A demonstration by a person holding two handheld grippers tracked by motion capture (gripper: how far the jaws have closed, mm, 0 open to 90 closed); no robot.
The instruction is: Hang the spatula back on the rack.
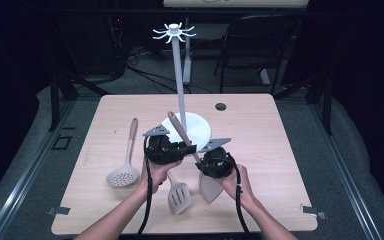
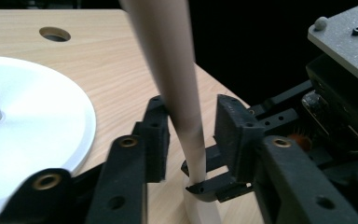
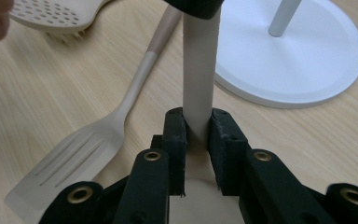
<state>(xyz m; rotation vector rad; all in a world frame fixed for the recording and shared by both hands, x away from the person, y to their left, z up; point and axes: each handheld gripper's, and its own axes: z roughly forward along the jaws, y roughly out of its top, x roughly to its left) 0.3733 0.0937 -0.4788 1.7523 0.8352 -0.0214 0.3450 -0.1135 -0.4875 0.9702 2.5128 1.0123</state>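
Observation:
A beige spatula with a long wooden handle point(image 1: 179, 129) tilts up and to the left over the table, its blade point(image 1: 210, 189) low near the front. My right gripper point(image 1: 200, 156) is shut on the lower handle point(image 3: 198, 70); both pads point(image 3: 176, 135) press on it in the right gripper view point(image 3: 197, 120). Higher up, my left gripper point(image 1: 174, 149) stands around the same handle point(image 2: 177, 70). In the left gripper view point(image 2: 192, 112) one pad point(image 2: 161, 126) touches the handle, and a gap remains at the other pad. The right gripper's body point(image 2: 345, 93) shows beyond.
A white utensil stand with a round base point(image 1: 202, 131) point(image 2: 37, 121) point(image 3: 298, 60) and a tall pole point(image 1: 179, 75) stands just behind the grippers. A slotted spatula point(image 1: 179, 197) point(image 3: 74, 158) lies in front, a perforated skimmer point(image 1: 122, 176) point(image 3: 56, 14) at the left. A cable hole point(image 1: 220, 106) sits at the back.

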